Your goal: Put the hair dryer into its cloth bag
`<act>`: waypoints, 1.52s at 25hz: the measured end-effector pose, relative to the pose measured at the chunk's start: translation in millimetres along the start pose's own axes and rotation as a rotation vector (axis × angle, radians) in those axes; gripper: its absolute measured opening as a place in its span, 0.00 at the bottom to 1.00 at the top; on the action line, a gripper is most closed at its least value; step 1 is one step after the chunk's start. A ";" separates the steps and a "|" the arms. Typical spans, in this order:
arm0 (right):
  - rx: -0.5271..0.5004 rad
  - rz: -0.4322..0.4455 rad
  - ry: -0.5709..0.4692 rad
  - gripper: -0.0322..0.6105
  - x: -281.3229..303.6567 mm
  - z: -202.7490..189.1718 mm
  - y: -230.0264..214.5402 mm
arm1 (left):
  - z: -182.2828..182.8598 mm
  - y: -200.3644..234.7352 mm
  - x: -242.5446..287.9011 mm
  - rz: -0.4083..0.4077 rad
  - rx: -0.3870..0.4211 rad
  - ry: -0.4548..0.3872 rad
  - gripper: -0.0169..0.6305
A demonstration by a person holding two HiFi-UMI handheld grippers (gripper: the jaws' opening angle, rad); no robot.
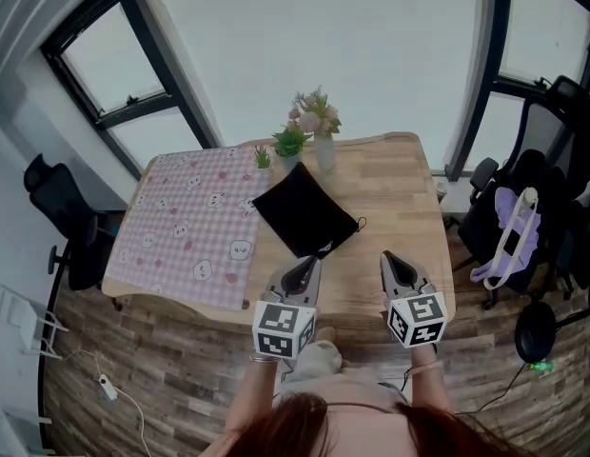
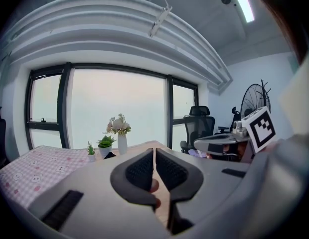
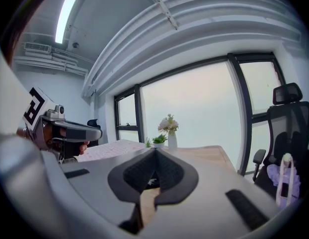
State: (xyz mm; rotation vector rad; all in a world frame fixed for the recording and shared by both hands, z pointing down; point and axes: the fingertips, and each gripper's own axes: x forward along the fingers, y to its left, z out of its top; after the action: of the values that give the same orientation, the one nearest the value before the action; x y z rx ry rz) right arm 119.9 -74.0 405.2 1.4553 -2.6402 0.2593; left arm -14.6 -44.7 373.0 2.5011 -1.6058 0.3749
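Wide windows (image 1: 304, 36) backed a wooden table (image 1: 390, 188), with office chairs (image 1: 523, 188) off to the right gripper's outer side. A pink checked cloth (image 1: 190, 227) covered the part of the table ahead and outward of the left gripper (image 1: 309, 265).

The left gripper hung over the table's near edge with its jaws pressed together and nothing between the pads, which its own view (image 2: 154, 151) showed meeting along a thin line. The right gripper (image 1: 394, 260) hung beside it, apart from it and at about the same height. Its jaws were closed as well and held nothing (image 3: 155, 152).

The black bag (image 1: 303, 208) lay flat on the bare wood, just ahead of the left gripper's tips and ahead and inward of the right gripper. Neither gripper touched it. Its near corner pointed toward the left gripper, and a cord (image 1: 358, 225) trailed from the side facing the right gripper. Whether the dryer was inside could not be told.

Beyond the bag, farther from both grippers, stood a vase (image 1: 324, 150) of flowers and a small plant (image 1: 291, 143).
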 end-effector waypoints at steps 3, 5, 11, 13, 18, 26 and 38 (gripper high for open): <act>-0.012 0.000 -0.021 0.05 -6.6 9.9 4.2 | 8.7 -5.8 -5.9 -0.013 0.008 -0.016 0.06; -0.021 -0.003 -0.034 0.05 -10.6 16.1 9.0 | 14.6 -7.6 -9.9 -0.021 0.006 -0.028 0.06; -0.065 -0.010 -0.048 0.05 -19.2 30.3 25.4 | 33.7 -8.7 -22.1 -0.066 -0.010 -0.081 0.06; -0.065 -0.020 -0.055 0.05 -20.2 35.6 29.8 | 38.9 -7.4 -27.7 -0.081 -0.003 -0.094 0.06; -0.054 -0.044 -0.068 0.05 -19.8 45.8 48.0 | 45.2 3.3 -47.9 -0.099 0.023 -0.106 0.06; -0.092 -0.073 -0.062 0.05 -20.0 56.3 85.7 | 46.6 28.5 -78.1 -0.113 0.029 -0.124 0.06; -0.148 -0.111 -0.070 0.05 -31.6 66.2 126.8 | 40.9 44.0 -110.5 -0.149 0.045 -0.144 0.06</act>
State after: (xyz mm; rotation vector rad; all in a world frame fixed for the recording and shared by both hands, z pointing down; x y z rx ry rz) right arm 28.2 5.1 322.7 1.5821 -2.5569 0.0032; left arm -93.1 22.9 301.7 2.7173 -1.4604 0.2191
